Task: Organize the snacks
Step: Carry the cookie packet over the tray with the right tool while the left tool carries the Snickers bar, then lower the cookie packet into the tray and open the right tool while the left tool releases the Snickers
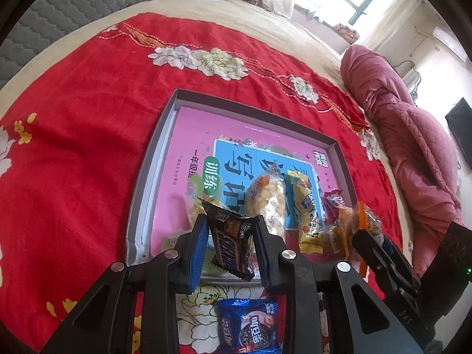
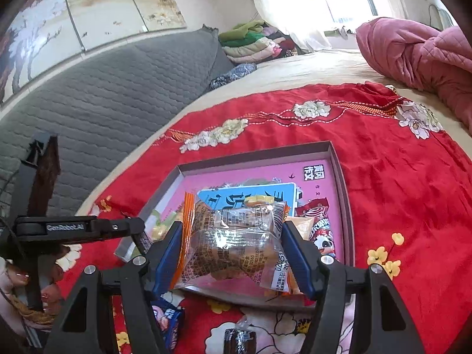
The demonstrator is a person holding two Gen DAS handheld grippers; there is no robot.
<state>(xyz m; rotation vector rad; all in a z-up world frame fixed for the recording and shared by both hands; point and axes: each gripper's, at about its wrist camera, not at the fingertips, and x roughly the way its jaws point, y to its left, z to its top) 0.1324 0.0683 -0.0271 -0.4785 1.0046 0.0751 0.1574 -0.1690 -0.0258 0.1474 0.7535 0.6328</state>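
The left gripper (image 1: 230,230) is clamped narrowly on a dark brown chocolate bar (image 1: 233,246). The bar hangs tilted between the blue pads, long axis running from the upper left down to the lower right, over the near edge of the grey shallow box (image 1: 144,183).

The right gripper (image 2: 230,253) grips a clear packet of golden-brown snacks with orange edges (image 2: 233,253) at medium width. The packet's long axis lies crosswise between the pads, printed side towards the camera, above the box's near edge.

The box rests on a red floral blanket (image 1: 88,147) spread on the bed. It holds a pink book with a blue panel (image 1: 200,135) lying flat on the bottom. On the book, towards the near right corner, lie a clear packet of puffed rice cake (image 1: 267,197), a yellow-blue packet (image 1: 303,203) and a red packet (image 2: 320,227). A pale green-yellow packet (image 1: 196,194) lies near the left wall.

Outside the box, on the blanket just before its near edge, lie a blue biscuit packet (image 1: 250,327) and a small dark wrapped sweet (image 2: 240,337). A pink quilt (image 1: 413,147) is bunched at the blanket's right edge.
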